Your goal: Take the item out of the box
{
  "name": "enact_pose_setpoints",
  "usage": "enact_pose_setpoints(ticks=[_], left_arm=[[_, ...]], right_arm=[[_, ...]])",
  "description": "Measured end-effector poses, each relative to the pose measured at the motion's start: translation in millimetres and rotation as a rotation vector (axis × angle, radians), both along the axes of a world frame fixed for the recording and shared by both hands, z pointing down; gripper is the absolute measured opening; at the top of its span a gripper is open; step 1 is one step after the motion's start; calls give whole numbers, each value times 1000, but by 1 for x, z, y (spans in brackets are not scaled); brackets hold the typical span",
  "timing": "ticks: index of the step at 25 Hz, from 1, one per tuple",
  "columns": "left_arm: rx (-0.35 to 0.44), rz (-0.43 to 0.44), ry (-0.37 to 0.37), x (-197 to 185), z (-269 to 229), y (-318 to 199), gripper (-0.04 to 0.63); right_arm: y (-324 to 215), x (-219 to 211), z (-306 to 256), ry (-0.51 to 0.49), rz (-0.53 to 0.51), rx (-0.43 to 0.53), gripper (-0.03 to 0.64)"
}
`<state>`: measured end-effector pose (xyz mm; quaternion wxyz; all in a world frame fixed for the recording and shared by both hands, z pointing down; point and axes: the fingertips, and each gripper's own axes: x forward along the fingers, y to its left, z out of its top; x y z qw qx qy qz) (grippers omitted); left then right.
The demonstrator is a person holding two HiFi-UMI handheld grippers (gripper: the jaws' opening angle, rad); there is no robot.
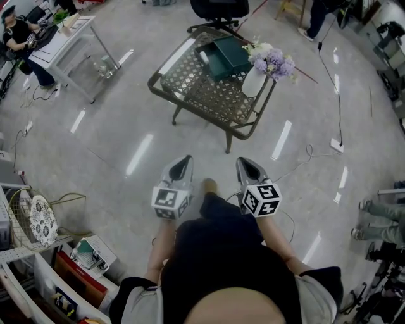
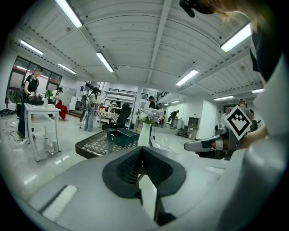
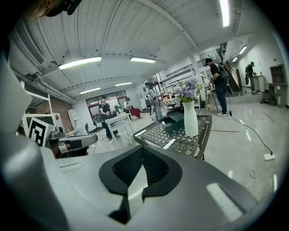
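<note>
Item: dark green rectangular cardboard box (image 1: 224, 56), lid open, resting on the far part of a dark metal low table with a lattice top (image 1: 209, 95). What the box holds cannot be made out from any view. Beside it, at the table's right corner: a white ceramic vase (image 1: 254, 81), upright, holding a bunch of lilac and white flowers (image 1: 272, 60). A small white object (image 1: 204, 57) lies just at the box's left edge; whether it is in or beside the box cannot be told. Left gripper (image 1: 185, 158): grey, two-jawed, jaws closed together with nothing between them, held out in front of the person and pointing toward the table, well apart from it. Right gripper (image 1: 243, 161): same make, jaws likewise pressed together and empty, level with the left one and near it, a black-and-white marker cube (image 1: 261, 199) at its rear. Surroundings: glossy grey floor (image 1: 126, 133); black office chair (image 1: 218, 9) behind the table; white desk (image 1: 69, 41) at far left with a person in dark clothes (image 1: 16, 31) at it; wire rack holding a patterned round plate (image 1: 41, 218) at near left; white power strip with a cable (image 1: 335, 144) on the floor at right.
</note>
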<state>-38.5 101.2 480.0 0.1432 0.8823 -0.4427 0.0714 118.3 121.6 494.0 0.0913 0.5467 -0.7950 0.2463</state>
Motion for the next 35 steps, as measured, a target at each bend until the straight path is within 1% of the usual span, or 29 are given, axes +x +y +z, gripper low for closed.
enact_pose_setpoints(ticks=[7,16,23,26,35], left_arm=[[-3,-13,-14,7,6,-32,9],[-12,-42,-25,4,9,-65,9],[-5,-52,-25,13,9,-90,9],[15,-63,-20,12,9,-101,9],[16,-59,-28,21,6,-120,9]], right_arm=[[-35,6,6,0,-28,-7,2],[-74,0,7,-8,-68,-8,2],[-103,12,7,-8,-73,-9,2],[-114,9,7,-14,-87,-5,2],[-130,14,9,-25,-81,0,2]])
